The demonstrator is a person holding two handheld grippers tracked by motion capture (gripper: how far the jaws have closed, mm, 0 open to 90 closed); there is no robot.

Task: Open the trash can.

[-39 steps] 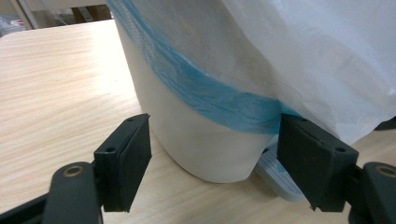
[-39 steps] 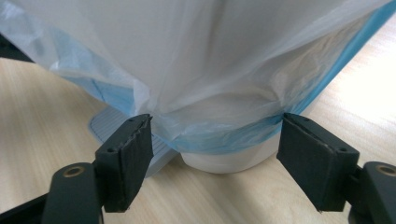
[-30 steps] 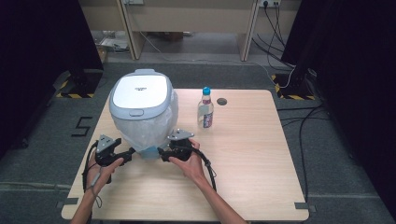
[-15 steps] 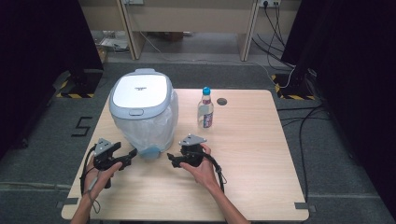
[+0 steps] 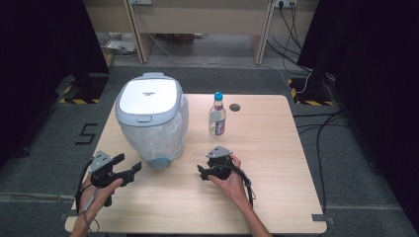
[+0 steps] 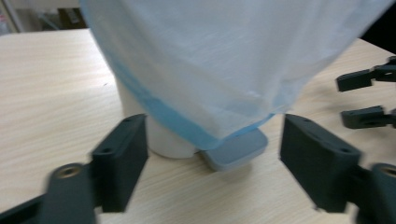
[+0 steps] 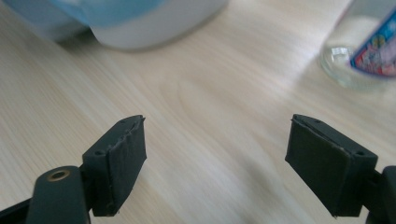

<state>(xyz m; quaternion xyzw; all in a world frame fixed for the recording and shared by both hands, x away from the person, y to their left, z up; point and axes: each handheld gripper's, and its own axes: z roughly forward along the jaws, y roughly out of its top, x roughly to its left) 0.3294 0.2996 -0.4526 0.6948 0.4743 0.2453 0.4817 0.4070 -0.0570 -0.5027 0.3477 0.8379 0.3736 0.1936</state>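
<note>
Over the wooden table (image 5: pixel 276 148) now: lidded bin (image 5: pixel 151 118) standing on the left half, white lid shut, thin plastic liner (image 5: pixel 165 138) draped down its sides. Clear water bottle (image 5: pixel 217 116) upright to the right of it, blue cap on, near but apart from the bin. Small dark round spot (image 5: pixel 234 107) on the tabletop just right of the bottle, toward the far edge.

Left gripper (image 5: pixel 129 169) held low at the near left, in the left hand (image 5: pixel 101 190), jaws spread wide and aimed at the bin's foot, nothing between them. From the left gripper view: liner hanging close ahead, blue rim beneath it, grey pedal (image 6: pixel 235 149) poking out at the base between the two black jaws, not touched. Other gripper's jaws visible far right in that view.

Right gripper (image 5: pixel 201 172) near the middle of the table, in the right hand (image 5: pixel 230 180), grey plate on top. Jaws parted wide here too, holding nothing. From the right gripper view: bare wood between the jaws, bin base at far left, bottle bottom at far right.
</note>
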